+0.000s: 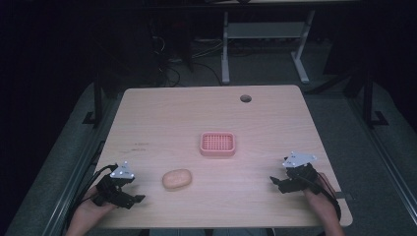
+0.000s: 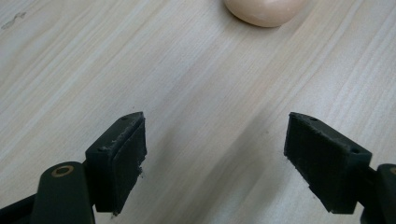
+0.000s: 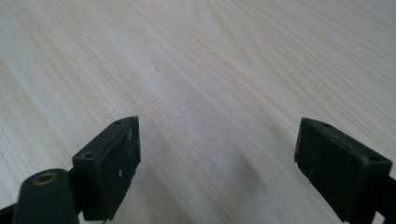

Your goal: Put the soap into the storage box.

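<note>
A pale peach oval soap bar (image 1: 177,179) lies on the light wood table (image 1: 206,113), front left of centre. A pink slotted soap dish (image 1: 217,144) sits behind it near the table's middle. My left gripper (image 1: 134,199) rests near the front left edge, a short way left of the soap, open with nothing between its jaws. In the left gripper view (image 2: 215,154) the soap (image 2: 265,11) lies ahead at the top edge. My right gripper (image 1: 276,183) is near the front right edge, open over bare wood (image 3: 217,158).
A round cable hole (image 1: 245,98) is cut in the table near its far edge. Beyond the table stand white desk legs (image 1: 225,49) and cables on a dark floor. A black strap (image 1: 344,196) lies at the front right edge.
</note>
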The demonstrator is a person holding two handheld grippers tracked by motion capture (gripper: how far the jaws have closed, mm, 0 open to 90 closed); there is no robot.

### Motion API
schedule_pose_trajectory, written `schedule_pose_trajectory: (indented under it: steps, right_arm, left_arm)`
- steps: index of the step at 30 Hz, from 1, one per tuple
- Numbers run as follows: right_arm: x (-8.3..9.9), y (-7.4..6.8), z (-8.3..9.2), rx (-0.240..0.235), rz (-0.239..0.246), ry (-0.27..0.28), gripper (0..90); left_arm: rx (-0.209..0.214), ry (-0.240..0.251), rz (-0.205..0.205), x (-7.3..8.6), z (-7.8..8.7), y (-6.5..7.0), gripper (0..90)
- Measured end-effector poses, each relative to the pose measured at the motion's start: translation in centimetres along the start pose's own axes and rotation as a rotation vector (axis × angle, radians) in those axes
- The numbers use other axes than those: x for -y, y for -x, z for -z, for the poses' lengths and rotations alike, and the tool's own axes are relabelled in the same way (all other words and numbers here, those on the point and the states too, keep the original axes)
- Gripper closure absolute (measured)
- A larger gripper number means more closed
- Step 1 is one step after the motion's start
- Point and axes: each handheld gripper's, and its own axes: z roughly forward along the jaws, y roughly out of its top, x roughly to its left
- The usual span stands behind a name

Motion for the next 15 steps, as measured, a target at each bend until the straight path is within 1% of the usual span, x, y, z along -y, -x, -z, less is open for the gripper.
schedule_pose_trajectory:
  steps: [3, 5, 6, 7, 10, 15]
  right_arm:
    - [0.0, 0.0, -0.02, 0.001, 0.005, 0.001, 13.8]
    - [-0.02, -0.03, -0.03, 0.0, 0.004, 0.0, 13.8]
    - [-0.03, -0.05, -0.03, 0.0, 0.004, 0.0, 13.8]
    - [-0.03, -0.05, -0.03, 0.0, 0.004, -0.001, 13.8]
    - [-0.04, -0.08, -0.04, -0.001, 0.003, 0.0, 13.8]
    - [-0.04, -0.07, -0.06, -0.002, 0.007, -0.001, 13.8]
  left_arm:
    - [0.001, 0.0, -0.013, -0.25, -0.05, 0.28, 20.6]
    - [0.002, 0.005, -0.007, -0.3, -0.09, 0.43, 20.6]
    - [0.002, 0.002, -0.02, -0.48, -0.07, 0.56, 20.6]
    - [0.004, 0.007, -0.018, -0.53, -0.14, 0.67, 20.6]
    - [0.007, -0.005, -0.032, -0.76, -0.29, 0.79, 20.6]
    - [0.006, -0.006, -0.037, -0.97, -0.39, 0.95, 20.6]
